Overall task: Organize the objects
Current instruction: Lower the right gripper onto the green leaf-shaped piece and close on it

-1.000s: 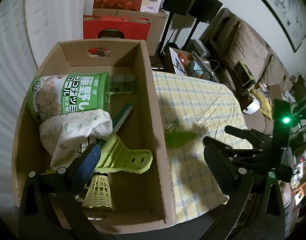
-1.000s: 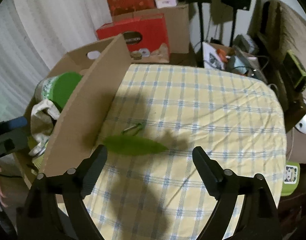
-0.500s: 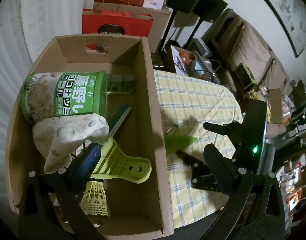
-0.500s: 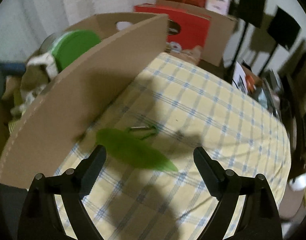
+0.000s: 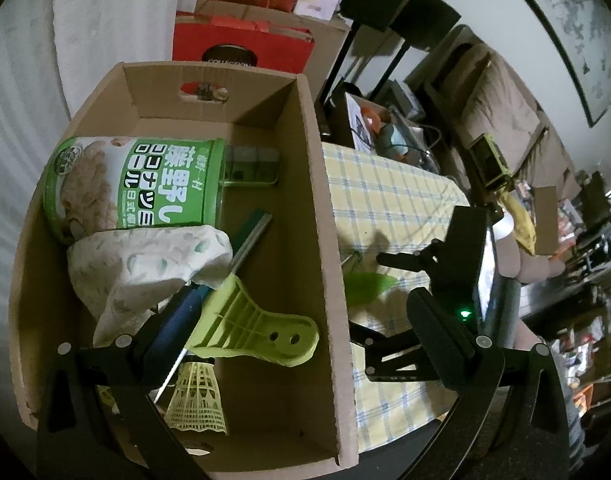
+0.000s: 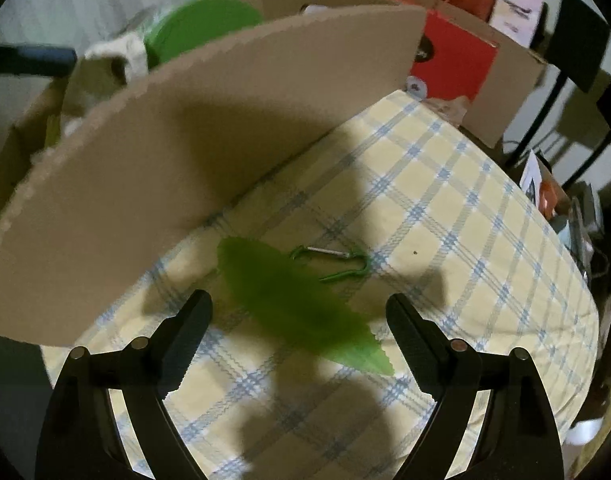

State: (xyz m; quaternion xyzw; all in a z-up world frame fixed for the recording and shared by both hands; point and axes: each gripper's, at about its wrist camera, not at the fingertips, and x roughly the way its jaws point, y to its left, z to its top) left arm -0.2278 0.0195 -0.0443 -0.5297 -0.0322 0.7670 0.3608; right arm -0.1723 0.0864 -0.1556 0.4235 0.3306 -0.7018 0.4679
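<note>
A cardboard box (image 5: 325, 216) stands on the checked tablecloth (image 6: 457, 216). Inside lie a green canister (image 5: 137, 184), a patterned cloth (image 5: 145, 264), a lime plastic scoop (image 5: 261, 328) and a yellow shuttlecock (image 5: 197, 400). My left gripper (image 5: 301, 320) is open above the box's near end, straddling its right wall. A green leaf-shaped piece (image 6: 297, 304) and a green carabiner (image 6: 333, 260) lie on the cloth beside the box wall (image 6: 209, 148). My right gripper (image 6: 299, 320) is open, low over the leaf, which lies between its fingers. The right gripper also shows in the left wrist view (image 5: 385, 292).
Red gift boxes (image 5: 241, 44) and a larger carton (image 6: 501, 88) stand behind the table. Black speaker stands (image 5: 385, 12) and a cluttered sofa (image 5: 505, 112) lie beyond. The tablecloth drops off at the right edge (image 6: 585, 320).
My right gripper has swung left and dropped toward the leaf, which now fills the gap between its fingers. My left gripper has risen slightly over the box.
</note>
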